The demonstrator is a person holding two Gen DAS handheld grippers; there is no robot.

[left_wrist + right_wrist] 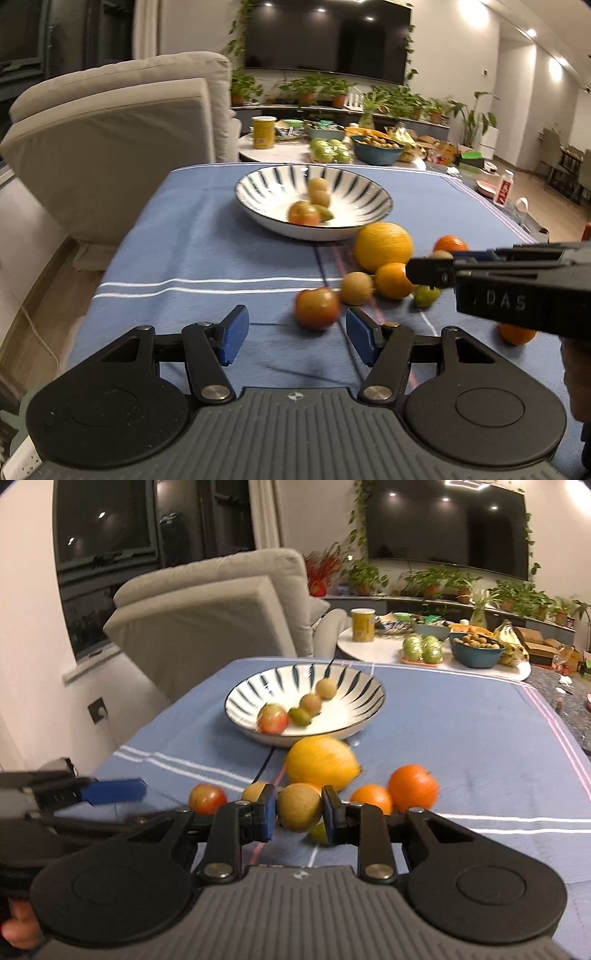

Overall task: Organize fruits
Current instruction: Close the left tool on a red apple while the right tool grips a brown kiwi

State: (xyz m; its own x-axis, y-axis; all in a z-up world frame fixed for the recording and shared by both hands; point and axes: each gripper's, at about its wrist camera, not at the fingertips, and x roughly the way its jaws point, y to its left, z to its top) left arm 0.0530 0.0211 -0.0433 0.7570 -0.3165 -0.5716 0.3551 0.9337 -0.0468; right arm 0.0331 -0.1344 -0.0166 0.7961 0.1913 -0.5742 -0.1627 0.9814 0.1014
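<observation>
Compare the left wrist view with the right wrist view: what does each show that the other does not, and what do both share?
Only the left wrist view shows the left gripper with both blue pads apart and nothing between them, and a white bottle with a red label at the table's far right.

Only the right wrist view shows the right gripper clamped on a round tan-brown fruit, and a grey wall socket.

Both share the striped white bowl holding four small fruits, the large yellow citrus and the blue striped tablecloth.

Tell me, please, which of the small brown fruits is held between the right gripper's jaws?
The brown fruit nearest the camera, off the cloth, pinched by the right gripper; another lies loose beside the red tomato, two sit in the striped bowl.
</observation>
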